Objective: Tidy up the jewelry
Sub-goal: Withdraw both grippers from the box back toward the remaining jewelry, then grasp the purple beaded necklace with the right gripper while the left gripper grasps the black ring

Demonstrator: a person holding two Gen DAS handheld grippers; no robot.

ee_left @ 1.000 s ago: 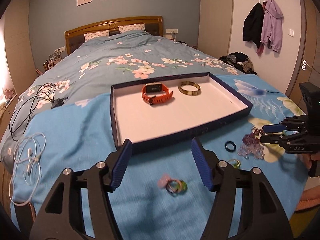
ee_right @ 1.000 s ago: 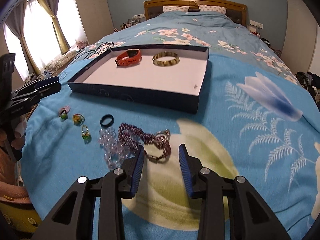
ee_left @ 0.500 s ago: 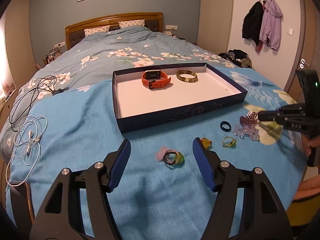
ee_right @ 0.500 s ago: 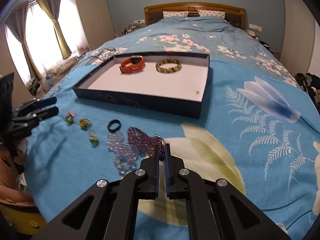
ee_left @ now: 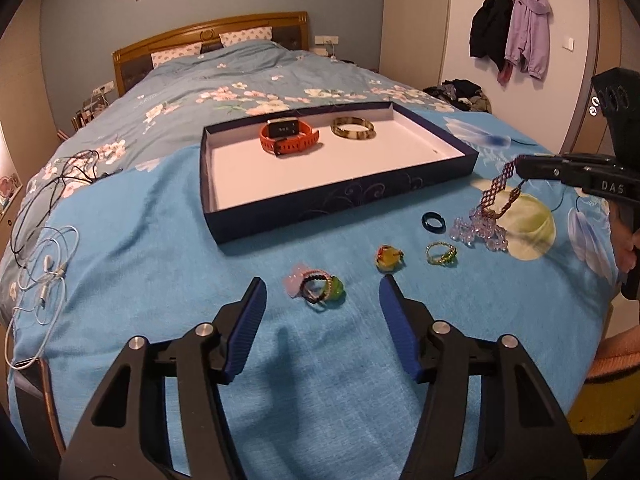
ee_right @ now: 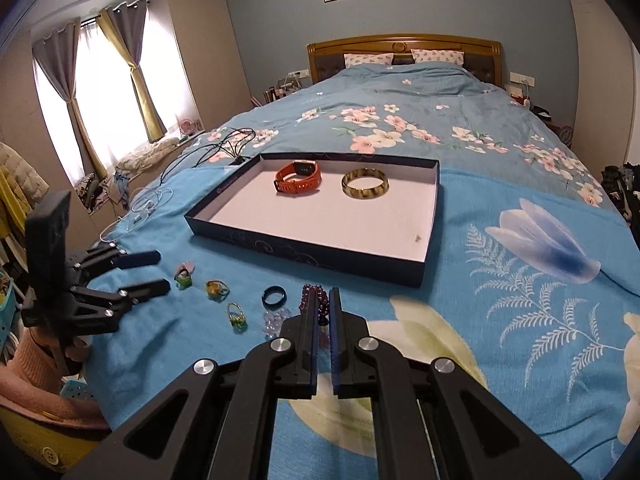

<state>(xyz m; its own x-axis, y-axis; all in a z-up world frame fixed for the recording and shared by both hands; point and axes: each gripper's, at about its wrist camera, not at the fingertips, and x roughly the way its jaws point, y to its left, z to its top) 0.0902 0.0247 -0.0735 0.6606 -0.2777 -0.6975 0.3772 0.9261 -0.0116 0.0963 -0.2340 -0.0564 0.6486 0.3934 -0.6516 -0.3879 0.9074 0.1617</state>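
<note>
On the bed point(ee_left: 120, 248), the open box point(ee_left: 320, 204) near the foot edge holds only the orange watch point(ee_left: 288, 136) and a bangle point(ee_left: 354, 128). A second ago the right gripper point(ee_right: 324, 300) stood spread over the beaded bracelet point(ee_left: 498, 188); now it is pinching it, one end lifted, so boxing can follow. The left gripper point(ee_left: 320, 300) is closing above the ring cluster point(ee_left: 318, 286), touching nothing.

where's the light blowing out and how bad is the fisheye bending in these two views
Right wrist view: the curtained window is blown out to white; the box edges bow and dark corners vignette the frame. Left wrist view: no blown-out light, warm and dim; the left gripper casts a soft shadow on the bedspread, and the wall with hanging jackets curves inward.
</note>
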